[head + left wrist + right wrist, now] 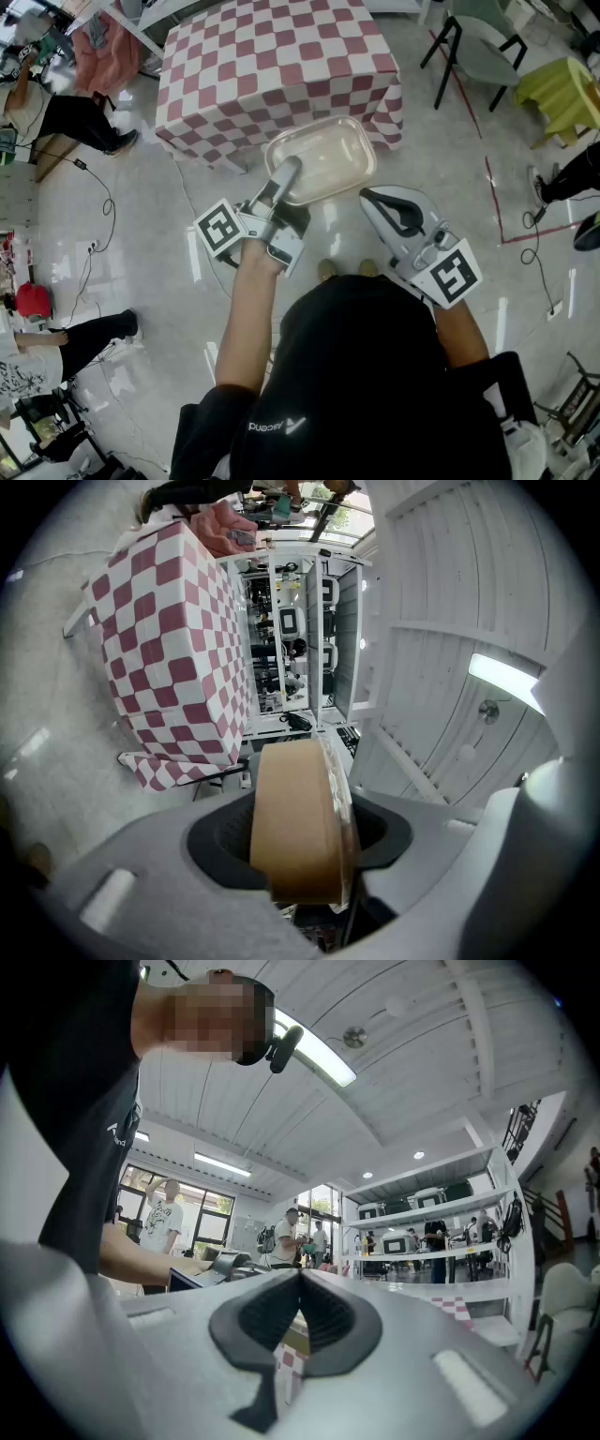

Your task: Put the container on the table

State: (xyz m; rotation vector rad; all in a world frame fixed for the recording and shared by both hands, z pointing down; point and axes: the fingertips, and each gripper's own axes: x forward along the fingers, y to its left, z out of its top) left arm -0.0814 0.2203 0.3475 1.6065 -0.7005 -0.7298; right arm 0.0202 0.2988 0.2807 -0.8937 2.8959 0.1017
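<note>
The container, a shallow rectangular tan tray with a clear lid, hangs over the floor just in front of the table's near edge. My left gripper is shut on the container's near rim. In the left gripper view the container stands edge-on between the jaws, with the red-and-white checked table beyond it. That table fills the top middle of the head view. To the right of the container, my right gripper is apart from it. In its own view the right gripper has its pads closed together on nothing.
A black chair with a green seat and a yellow stool stand at the right. Red tape lines and a cable lie on the glossy floor. People sit or stand at the left edge. White shelves stand behind the table.
</note>
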